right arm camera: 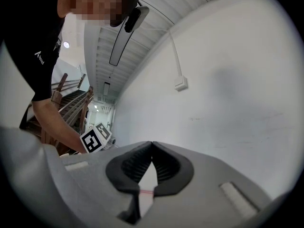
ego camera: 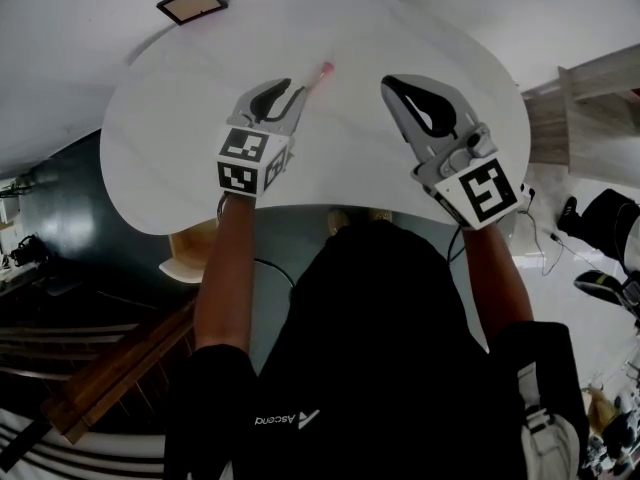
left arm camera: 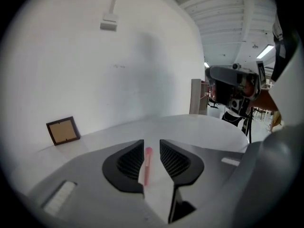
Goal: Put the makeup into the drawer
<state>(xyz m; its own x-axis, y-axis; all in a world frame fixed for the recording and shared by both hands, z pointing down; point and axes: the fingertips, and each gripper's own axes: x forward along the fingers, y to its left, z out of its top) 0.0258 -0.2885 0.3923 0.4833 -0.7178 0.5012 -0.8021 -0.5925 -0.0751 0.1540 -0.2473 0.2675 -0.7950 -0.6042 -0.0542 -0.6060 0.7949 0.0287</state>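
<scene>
A slim pink makeup stick (ego camera: 319,75) lies on the white round table (ego camera: 170,158), towards its far side. My left gripper (ego camera: 297,90) reaches it from the near side. In the left gripper view the stick (left arm camera: 147,166) lies lengthwise in the gap of the left gripper (left arm camera: 151,147), whose jaws stand apart without pressing on it. My right gripper (ego camera: 398,86) hovers over the table to the right of the stick, with nothing in it. In its own view the right gripper (right arm camera: 152,145) has its fingertips touching. No drawer is in view.
A small brown picture frame (ego camera: 192,3) leans on the wall at the table's far left and appears again as the frame (left arm camera: 62,130). A wooden shelf unit (ego camera: 590,103) stands at the right. A tan seat (ego camera: 190,255) sits under the table's near edge.
</scene>
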